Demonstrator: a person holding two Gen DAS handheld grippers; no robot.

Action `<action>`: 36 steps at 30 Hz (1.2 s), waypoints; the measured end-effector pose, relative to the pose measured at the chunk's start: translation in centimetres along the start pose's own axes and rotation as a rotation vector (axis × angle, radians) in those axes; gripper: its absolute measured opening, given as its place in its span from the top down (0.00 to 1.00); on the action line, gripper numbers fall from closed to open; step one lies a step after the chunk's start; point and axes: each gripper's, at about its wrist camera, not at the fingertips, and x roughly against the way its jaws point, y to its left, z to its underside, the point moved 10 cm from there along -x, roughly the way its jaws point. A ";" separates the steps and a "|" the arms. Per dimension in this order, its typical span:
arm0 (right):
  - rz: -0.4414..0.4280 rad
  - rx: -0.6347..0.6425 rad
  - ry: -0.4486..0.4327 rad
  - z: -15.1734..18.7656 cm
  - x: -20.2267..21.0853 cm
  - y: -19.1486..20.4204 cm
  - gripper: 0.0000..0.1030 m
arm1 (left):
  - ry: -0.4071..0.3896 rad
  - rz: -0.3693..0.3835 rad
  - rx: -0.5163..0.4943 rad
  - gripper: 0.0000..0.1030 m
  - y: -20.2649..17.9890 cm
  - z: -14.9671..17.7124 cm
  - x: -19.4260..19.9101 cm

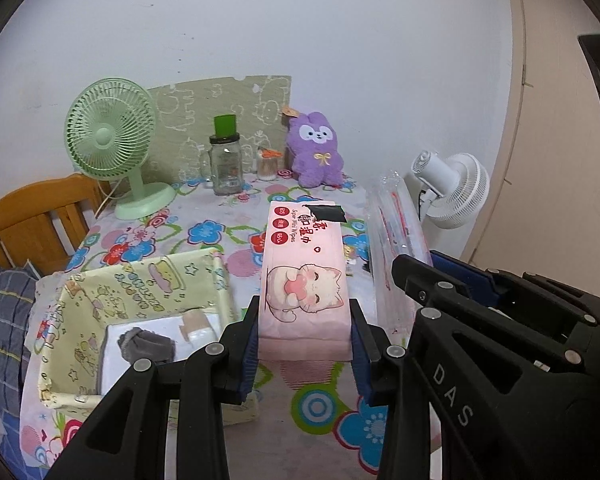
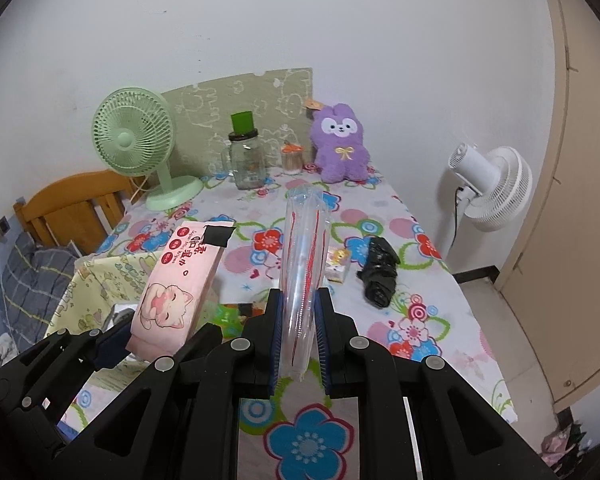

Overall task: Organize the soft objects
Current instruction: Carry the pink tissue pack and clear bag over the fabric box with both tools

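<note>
My left gripper (image 1: 303, 334) is shut on a pink pack of wet wipes (image 1: 305, 276) with a cat print, held off the flowered tablecloth (image 1: 204, 236). The same pack of wipes (image 2: 180, 284) shows at the left of the right wrist view. My right gripper (image 2: 298, 328) is shut on a clear plastic packet (image 2: 305, 264) with red stripes, held on edge; this clear packet (image 1: 396, 248) also appears right of the wipes in the left view. A yellow fabric basket (image 1: 140, 292) sits lower left, holding a white box and a grey sock (image 1: 146, 346). A purple plush bunny (image 1: 315, 148) leans at the back.
At the back stand a green desk fan (image 1: 112, 148), a glass jar (image 1: 225, 164) with a green lid and a small toothpick jar (image 1: 267, 164). A black folded umbrella (image 2: 378, 270) and a small yellow box (image 2: 338, 266) lie right of centre. A white fan (image 2: 492, 184) stands beyond the table's right edge.
</note>
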 end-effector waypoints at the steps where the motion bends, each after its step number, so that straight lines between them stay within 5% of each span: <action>1: -0.004 0.004 -0.001 -0.1 0.0 0.3 0.83 | -0.002 -0.005 0.003 0.62 0.4 0.0 0.1; 36: -0.161 0.147 0.072 -0.3 -5.0 12.0 0.83 | 0.048 -0.160 0.081 0.62 12.3 1.3 -1.6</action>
